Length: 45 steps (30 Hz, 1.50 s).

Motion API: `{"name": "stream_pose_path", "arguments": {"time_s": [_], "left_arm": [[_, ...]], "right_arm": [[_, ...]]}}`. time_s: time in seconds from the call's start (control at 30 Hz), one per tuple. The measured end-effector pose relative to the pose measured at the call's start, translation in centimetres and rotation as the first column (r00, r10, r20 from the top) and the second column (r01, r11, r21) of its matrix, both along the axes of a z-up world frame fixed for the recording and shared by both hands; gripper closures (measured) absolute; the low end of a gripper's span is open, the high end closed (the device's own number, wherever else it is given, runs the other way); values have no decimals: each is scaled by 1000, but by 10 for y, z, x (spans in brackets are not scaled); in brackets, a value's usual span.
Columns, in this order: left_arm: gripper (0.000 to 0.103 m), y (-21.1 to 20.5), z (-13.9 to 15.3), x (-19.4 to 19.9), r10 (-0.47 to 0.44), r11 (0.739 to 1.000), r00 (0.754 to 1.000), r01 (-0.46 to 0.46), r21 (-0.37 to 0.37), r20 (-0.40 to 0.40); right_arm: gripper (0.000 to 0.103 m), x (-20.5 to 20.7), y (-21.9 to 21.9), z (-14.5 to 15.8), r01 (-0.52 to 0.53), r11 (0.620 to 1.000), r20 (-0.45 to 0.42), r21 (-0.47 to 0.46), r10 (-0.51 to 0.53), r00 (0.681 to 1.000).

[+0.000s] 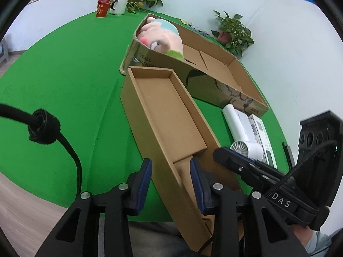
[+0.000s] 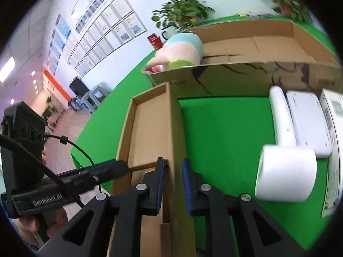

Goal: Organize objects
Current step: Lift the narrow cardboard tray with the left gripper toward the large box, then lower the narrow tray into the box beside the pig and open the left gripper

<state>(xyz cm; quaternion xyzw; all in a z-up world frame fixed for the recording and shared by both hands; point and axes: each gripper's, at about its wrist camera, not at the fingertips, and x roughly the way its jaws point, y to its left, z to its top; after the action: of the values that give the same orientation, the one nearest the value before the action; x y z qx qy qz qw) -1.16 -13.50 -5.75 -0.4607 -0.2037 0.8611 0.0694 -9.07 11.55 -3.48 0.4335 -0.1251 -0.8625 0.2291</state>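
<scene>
A long, narrow cardboard box (image 1: 163, 111) (image 2: 150, 128) lies open on the green cloth, and nothing shows inside it. My left gripper (image 1: 171, 182) is open and straddles the box's left wall near its close end, one finger outside and one inside. My right gripper (image 2: 173, 182) is shut on the opposite wall of the same box, and its pads look pressed to the cardboard. Behind stands a large cardboard box (image 1: 205, 85) (image 2: 235, 75) with a pink plush toy (image 1: 163, 36) (image 2: 180, 49) at its left end.
A white hair dryer (image 1: 242, 132) (image 2: 285, 171), a flat white device (image 2: 306, 120) and a white carton (image 1: 261, 132) lie to the right of the narrow box. A red cup (image 1: 102, 8), a white mug (image 1: 118, 6) and potted plants (image 1: 233, 32) stand at the table's far edge.
</scene>
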Motion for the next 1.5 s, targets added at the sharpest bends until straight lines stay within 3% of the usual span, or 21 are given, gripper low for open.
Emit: {"name": "stream_pose_path", "arguments": {"time_s": [0.27,0.5,0.7,0.87,1.0,1.2,1.5], "left_arm": [[76,11,-10,8,29,999,999,-30,13,23],[85,18,-8,2,31,999,999,-32,8,34],[87,38,2,-4,-28,998,999,29,-53,17],[88,59,27,-8,-77,991,996,70,-118,-52],[91,71,50,-14,-110,982,987,90,-166,-117],[91,83,86,-41,-139,977,967,100,-187,-213],[91,105,157,-101,-227,963,907,153,-224,-355]], "right_arm": [[90,-10,-7,-7,-50,996,12,73,49,999],[92,1,-3,-7,-60,988,-34,140,66,997],[91,9,13,-7,-7,990,-33,140,12,999],[91,11,27,4,51,992,-68,117,-43,997],[91,19,25,33,125,973,-245,192,-76,967],[92,-8,42,57,176,972,-302,156,-123,945],[93,-52,64,113,279,948,-435,152,-189,880]]}}
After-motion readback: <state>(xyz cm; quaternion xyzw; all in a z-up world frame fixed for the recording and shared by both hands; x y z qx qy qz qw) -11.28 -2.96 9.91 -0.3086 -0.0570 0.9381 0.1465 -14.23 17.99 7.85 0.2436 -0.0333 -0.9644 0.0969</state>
